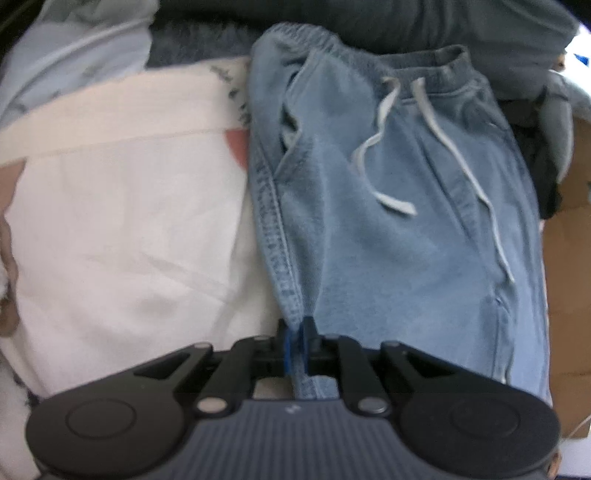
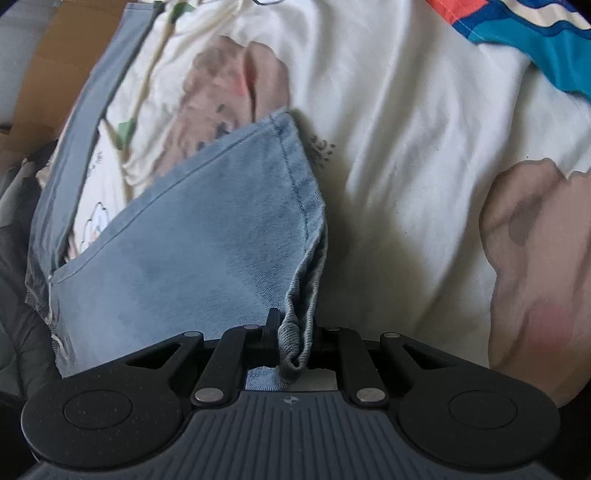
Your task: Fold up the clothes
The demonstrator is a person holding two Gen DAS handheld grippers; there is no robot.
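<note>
Light blue denim pants (image 1: 399, 229) with an elastic waistband and white drawstrings (image 1: 384, 122) lie across a white printed bedsheet (image 1: 122, 229). My left gripper (image 1: 297, 332) is shut on the stitched side seam of the pants, near the lower edge of its view. In the right wrist view a pant leg (image 2: 207, 236) with a hemmed end stretches away from me. My right gripper (image 2: 293, 332) is shut on the bunched edge of that leg. Both pairs of fingers are mostly hidden by the cloth they pinch.
Dark grey clothing (image 1: 406, 26) and a pale blue garment (image 1: 74, 48) lie beyond the waistband. A brown cardboard box (image 1: 569, 258) stands to the right. The sheet (image 2: 424, 147) carries pink-brown prints, and a teal, orange and blue cloth (image 2: 535, 33) sits at the top right.
</note>
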